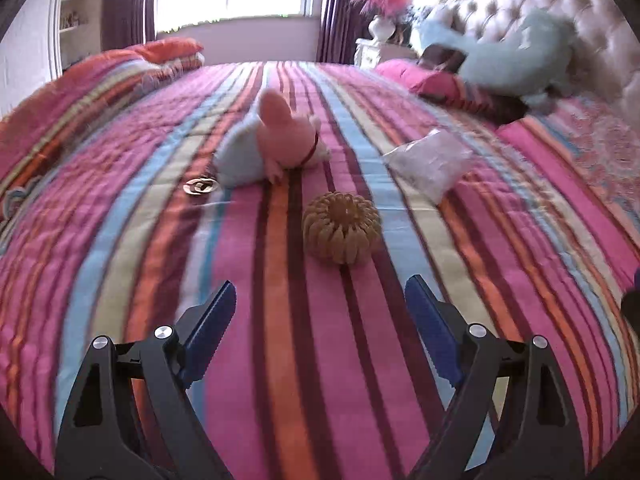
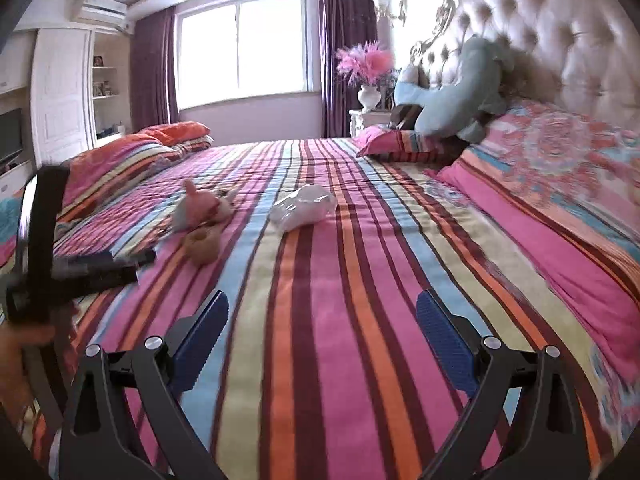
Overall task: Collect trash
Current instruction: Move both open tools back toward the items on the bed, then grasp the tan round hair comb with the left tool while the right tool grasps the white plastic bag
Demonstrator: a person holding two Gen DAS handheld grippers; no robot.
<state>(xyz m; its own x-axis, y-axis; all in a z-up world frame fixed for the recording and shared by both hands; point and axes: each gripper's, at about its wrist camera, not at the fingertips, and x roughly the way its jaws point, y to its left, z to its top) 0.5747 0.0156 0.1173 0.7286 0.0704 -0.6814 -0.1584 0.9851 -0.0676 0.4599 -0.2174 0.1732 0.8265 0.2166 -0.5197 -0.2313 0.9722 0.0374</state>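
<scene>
My left gripper [image 1: 320, 300] and right gripper [image 2: 322, 312] stand apart, empty, above the striped bed [image 1: 320, 380]; a clear wrapper [image 2: 303, 207], maybe plastic, lies beyond.

A pink plush rabbit [image 1: 286, 136] lies mid-way on the striped bed [image 1: 320, 340]. A tan ribbed ball [image 1: 341, 229] sits just beside the rabbit; a teal plush [image 2: 460, 96] leans against the tufted headboard [image 2: 560, 40], well apart from it.

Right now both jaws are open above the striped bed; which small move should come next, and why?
Probably ease the right gripper forward toward the clear plastic bag. The bag lies loose on the striped bedspread, ahead of the open, empty jaws with nothing between, and it looks most like trash. The pink plush toy and the tan ribbed ball seem less like rubbish.
</scene>
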